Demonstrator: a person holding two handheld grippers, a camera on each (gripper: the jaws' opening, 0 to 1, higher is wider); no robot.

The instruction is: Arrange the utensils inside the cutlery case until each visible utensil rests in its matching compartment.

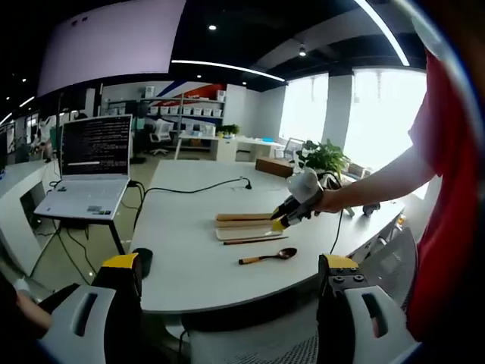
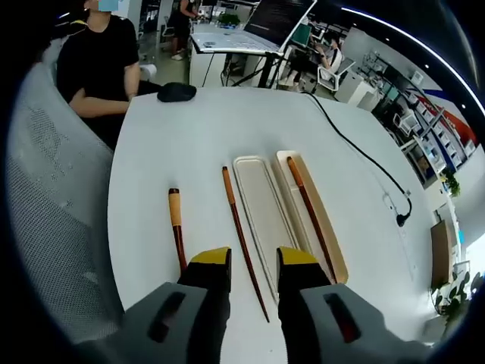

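The cream cutlery case [image 2: 261, 199] lies open on the white table as two long trays side by side. One dark chopstick [image 2: 307, 203] rests in the right tray [image 2: 333, 250]. A second chopstick [image 2: 239, 224] lies on the table left of the trays and runs under the gap of my right gripper [image 2: 254, 262], which hovers open above it. Further left lies a wooden-handled spoon [image 2: 176, 224], its bowl hidden by my jaw. My left gripper [image 1: 229, 265] stands open and empty, well back from the case [image 1: 242, 226], the spoon [image 1: 269, 255] and the right gripper [image 1: 292, 212].
A laptop [image 1: 87, 171] sits on a stand at the table's far left end, with a black cable [image 1: 189, 186] trailing across the table. A black mouse [image 2: 176, 92] lies near the edge. A person in black [image 2: 98, 61] sits beside a mesh chair [image 2: 45, 189].
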